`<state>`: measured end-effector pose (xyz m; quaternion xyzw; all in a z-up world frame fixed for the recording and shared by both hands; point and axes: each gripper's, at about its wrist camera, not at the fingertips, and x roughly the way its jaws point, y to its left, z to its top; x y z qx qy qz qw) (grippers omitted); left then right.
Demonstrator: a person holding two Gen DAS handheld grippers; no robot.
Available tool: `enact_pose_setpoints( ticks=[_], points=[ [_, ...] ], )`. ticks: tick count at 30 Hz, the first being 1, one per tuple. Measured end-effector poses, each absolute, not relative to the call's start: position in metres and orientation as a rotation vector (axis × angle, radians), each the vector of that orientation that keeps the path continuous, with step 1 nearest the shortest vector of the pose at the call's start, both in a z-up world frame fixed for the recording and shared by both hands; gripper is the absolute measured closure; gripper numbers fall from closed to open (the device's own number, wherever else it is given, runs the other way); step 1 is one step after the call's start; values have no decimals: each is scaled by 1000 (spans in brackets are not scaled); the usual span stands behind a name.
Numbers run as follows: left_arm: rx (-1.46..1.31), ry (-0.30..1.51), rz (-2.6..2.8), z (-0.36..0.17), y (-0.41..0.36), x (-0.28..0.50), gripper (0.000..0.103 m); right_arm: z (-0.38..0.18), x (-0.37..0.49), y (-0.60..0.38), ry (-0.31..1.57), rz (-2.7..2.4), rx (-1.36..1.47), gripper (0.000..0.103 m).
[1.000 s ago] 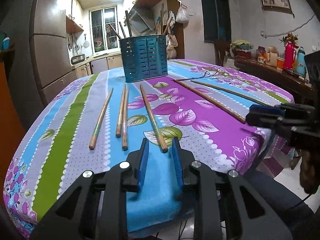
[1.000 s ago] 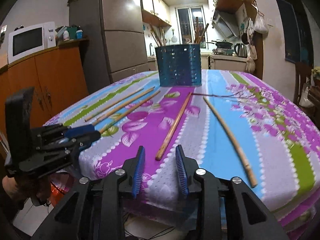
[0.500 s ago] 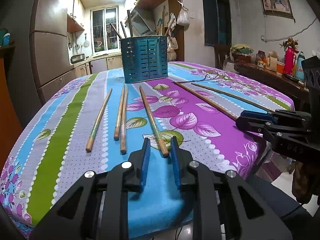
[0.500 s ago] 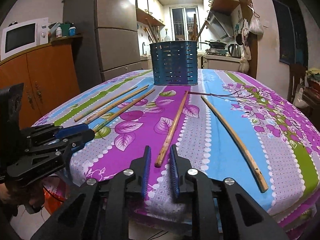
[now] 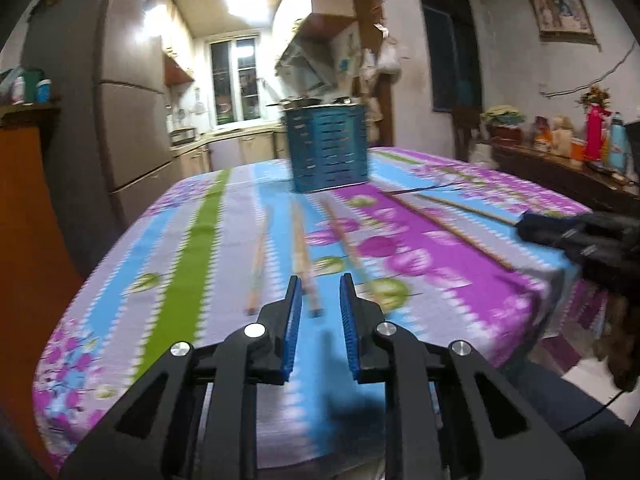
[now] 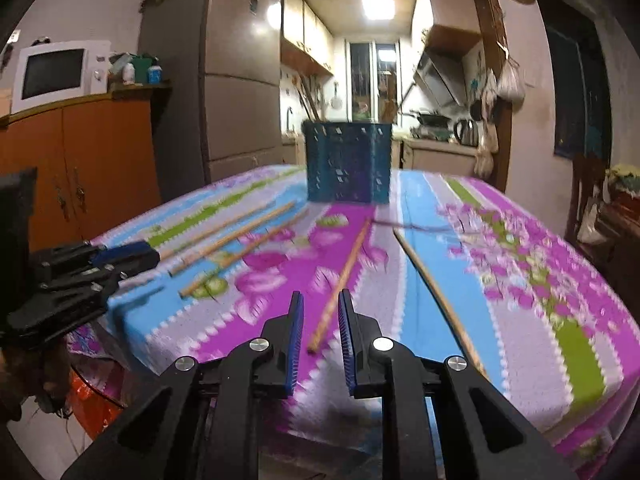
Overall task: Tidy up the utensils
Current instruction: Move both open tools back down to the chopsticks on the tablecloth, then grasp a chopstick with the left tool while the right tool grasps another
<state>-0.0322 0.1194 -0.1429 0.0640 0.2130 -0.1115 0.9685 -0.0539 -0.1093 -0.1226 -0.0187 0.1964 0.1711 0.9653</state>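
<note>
Chopsticks point(image 6: 340, 280) are mostly left scattered in front of the blue holder point(image 6: 347, 168); few are stowed. Both grippers, left point(image 5: 318, 312) and right point(image 6: 320, 316), are held released, nothing grasped.

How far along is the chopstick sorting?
Early. A few sticks already stand in the blue holder. Nothing is in hand: left gripper and right gripper are both open, the right lined up on one chopstick. Six chopsticks appear left on the tablecloth.
</note>
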Motion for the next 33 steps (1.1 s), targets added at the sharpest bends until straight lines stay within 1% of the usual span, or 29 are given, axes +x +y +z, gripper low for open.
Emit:
enact_pose_setpoints(
  ticks=[4,10,19,24,26,33],
  points=[
    [108,469,-146,-147,143,-15,85,-119,-55,-94,392,392,-45,84],
    [141,538,-156,-156,144,5,85,-122,-56,-89,407,394,-61,84],
    [101,537,-154,-158,154,18,84,-123,-53,-86,424,407,-41,83],
    [98,525,-150,-159,152,15,85,-122,-47,-48,455,501,-36,83],
    [95,526,-156,-159,153,15,85,-127,-41,-32,479,512,-38,81],
    [94,521,-173,-158,155,14,85,-142,-26,1,527,467,-55,80]
  ],
)
